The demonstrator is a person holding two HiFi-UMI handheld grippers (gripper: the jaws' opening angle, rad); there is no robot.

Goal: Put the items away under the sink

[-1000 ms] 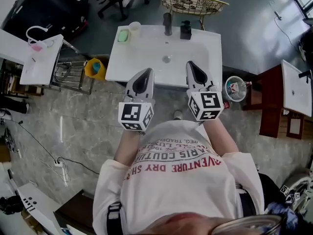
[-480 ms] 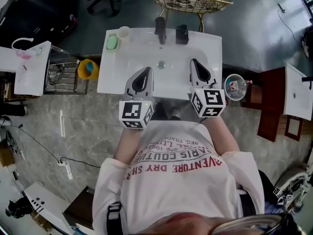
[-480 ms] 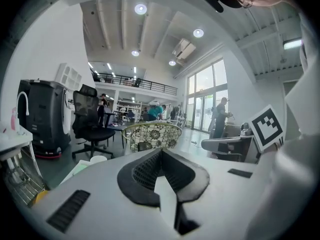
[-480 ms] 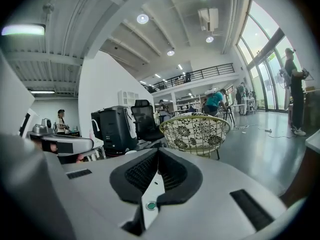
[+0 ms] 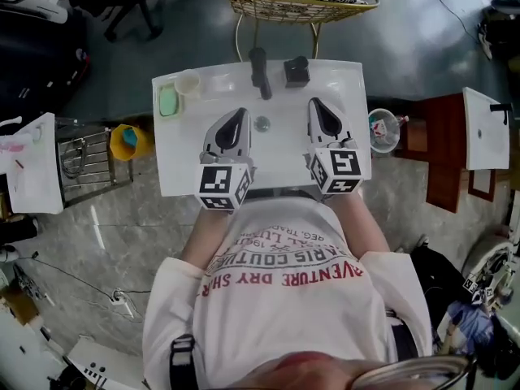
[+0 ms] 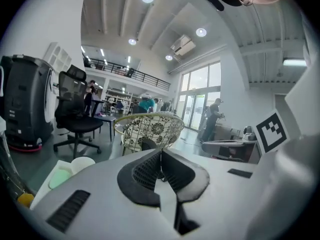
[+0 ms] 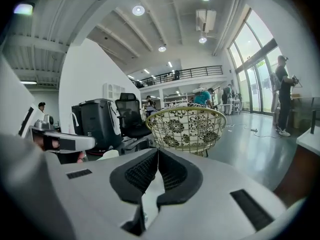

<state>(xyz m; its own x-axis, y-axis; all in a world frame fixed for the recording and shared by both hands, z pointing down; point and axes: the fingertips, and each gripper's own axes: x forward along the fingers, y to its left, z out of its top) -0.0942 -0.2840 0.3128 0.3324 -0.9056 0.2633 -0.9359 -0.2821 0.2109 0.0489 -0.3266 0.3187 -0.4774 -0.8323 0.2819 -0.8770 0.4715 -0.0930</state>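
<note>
The left hand-held gripper (image 5: 234, 122) and the right hand-held gripper (image 5: 319, 114) hover over the white sink (image 5: 187, 169), each with its jaws pressed together on nothing. At the sink's far left corner, ahead and left of the left hand-held gripper, sit a green soap (image 5: 167, 101) and a cup (image 5: 188, 83). A black bottle (image 5: 296, 71) stands just beyond the right hand-held gripper, beside the tap (image 5: 259, 70).

Patterned basket chair (image 5: 288, 2), black office chair (image 6: 75, 116), yellow bucket (image 5: 128, 140) just beside wire rack (image 5: 81, 157).
</note>
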